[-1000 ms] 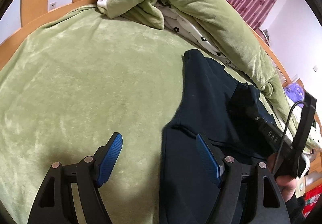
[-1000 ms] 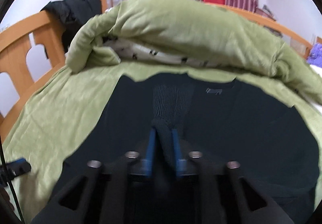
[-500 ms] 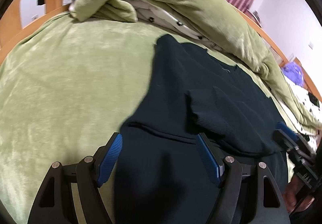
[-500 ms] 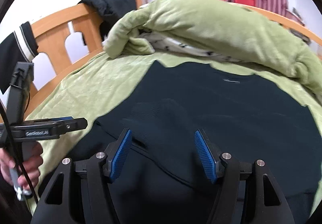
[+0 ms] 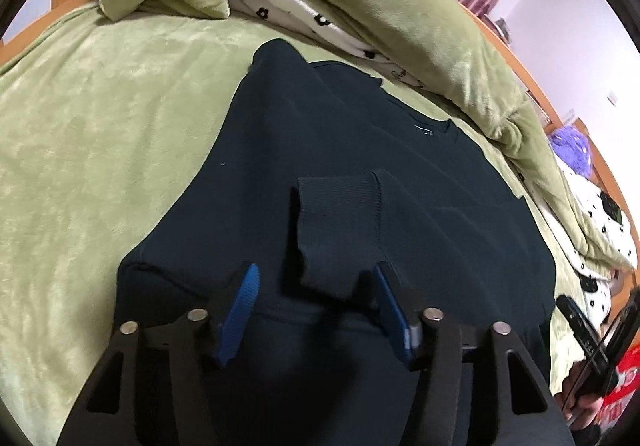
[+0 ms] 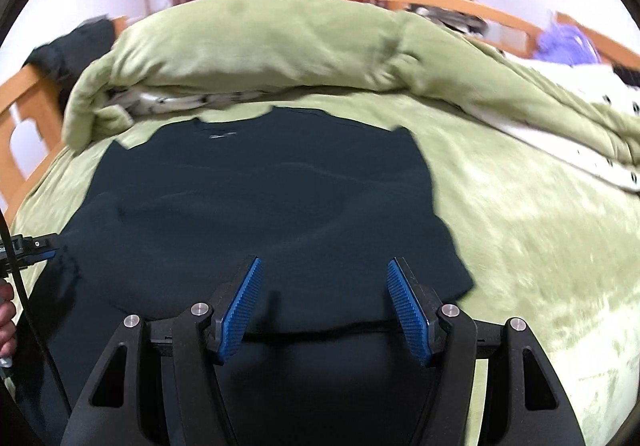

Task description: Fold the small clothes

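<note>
The dark sweater (image 5: 360,149) lay flat on the green blanket (image 5: 100,133), soft and limp. The left gripper (image 5: 314,306) was closing around its ribbed cuff (image 5: 336,213), the likeliest hold; the right gripper (image 6: 324,302) hung apart, empty.

One dark sweater (image 5: 360,149), one green blanket (image 5: 100,133), one rolled duvet (image 6: 280,41), two grippers.

Soft indoor light, fisheye warp (right view blurred)
</note>
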`<state>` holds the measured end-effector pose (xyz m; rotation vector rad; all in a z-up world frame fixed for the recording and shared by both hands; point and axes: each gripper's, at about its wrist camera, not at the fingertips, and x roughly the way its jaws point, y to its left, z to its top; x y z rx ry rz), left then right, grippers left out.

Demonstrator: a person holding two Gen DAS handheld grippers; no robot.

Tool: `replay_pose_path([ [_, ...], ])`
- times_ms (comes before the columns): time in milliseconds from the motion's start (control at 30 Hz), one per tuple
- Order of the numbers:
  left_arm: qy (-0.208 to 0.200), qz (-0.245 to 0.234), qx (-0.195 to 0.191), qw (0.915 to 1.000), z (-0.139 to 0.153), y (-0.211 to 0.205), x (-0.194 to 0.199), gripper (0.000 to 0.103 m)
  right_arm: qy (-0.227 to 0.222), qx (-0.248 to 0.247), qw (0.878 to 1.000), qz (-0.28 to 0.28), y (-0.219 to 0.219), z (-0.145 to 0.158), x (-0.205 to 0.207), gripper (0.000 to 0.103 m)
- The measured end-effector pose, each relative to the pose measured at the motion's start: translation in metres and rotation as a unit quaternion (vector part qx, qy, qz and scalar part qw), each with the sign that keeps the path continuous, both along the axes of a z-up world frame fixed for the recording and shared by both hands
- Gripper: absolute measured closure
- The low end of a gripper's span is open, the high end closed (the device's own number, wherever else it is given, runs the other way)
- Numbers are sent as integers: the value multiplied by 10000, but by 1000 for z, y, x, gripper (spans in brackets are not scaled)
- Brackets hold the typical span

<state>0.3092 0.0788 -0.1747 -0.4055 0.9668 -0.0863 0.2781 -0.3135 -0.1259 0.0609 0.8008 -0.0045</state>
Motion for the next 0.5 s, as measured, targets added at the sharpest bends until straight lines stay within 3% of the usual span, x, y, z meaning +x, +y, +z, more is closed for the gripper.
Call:
replay_pose_path([
  [233, 46, -108, -54, 9999, -10, -7, 12, 69, -32, -103, 9990, -436, -35, -19, 18, 39],
  [500, 10, -188, 79, 9998, -9, -4, 35, 71, 242, 498, 9965, -622, -62, -39, 46, 39],
])
